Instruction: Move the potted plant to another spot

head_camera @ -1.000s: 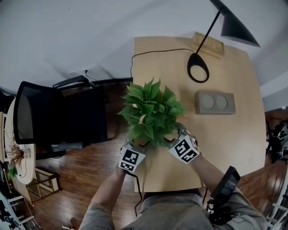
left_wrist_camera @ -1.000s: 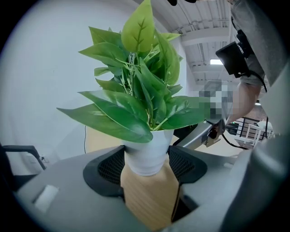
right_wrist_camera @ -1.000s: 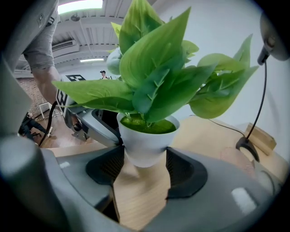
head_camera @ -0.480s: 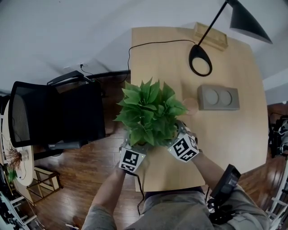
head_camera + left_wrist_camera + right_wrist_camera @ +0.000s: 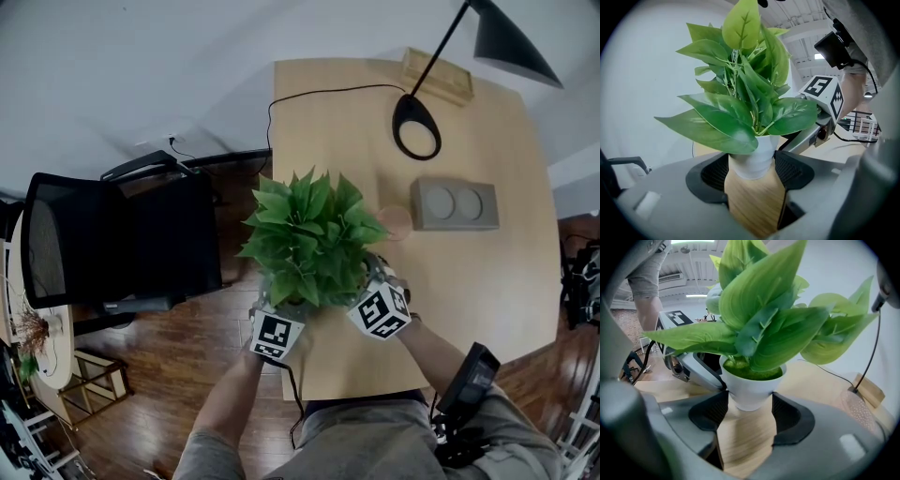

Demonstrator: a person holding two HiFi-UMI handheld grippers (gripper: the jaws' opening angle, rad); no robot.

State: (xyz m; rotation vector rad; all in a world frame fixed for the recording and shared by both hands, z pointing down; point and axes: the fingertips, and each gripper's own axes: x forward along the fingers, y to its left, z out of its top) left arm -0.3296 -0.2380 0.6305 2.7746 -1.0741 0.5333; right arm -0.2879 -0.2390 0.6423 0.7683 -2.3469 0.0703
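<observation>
The potted plant point(image 5: 309, 239), broad green leaves in a small white pot point(image 5: 754, 159), is at the left front part of the wooden table point(image 5: 469, 281). My left gripper point(image 5: 281, 314) holds the pot from the left and my right gripper point(image 5: 367, 286) from the right. In the left gripper view, the left gripper point(image 5: 754, 171) has both dark pads against the pot, and the right gripper point(image 5: 820, 117) shows behind it. In the right gripper view, the right gripper point(image 5: 750, 411) also clamps the pot point(image 5: 750, 387). Whether the pot rests on the table I cannot tell.
A black desk lamp stands at the table's far side on a round base point(image 5: 416, 127), its cable point(image 5: 319, 94) running left. A grey block with two round recesses point(image 5: 454, 206), a round coaster point(image 5: 396, 222) and a wooden block point(image 5: 438, 75) lie nearby. A black office chair point(image 5: 122, 244) stands left of the table.
The head view has shifted a little. The plant and both grippers stay at about the same place by the table's left front edge, still clamped on the pot.
</observation>
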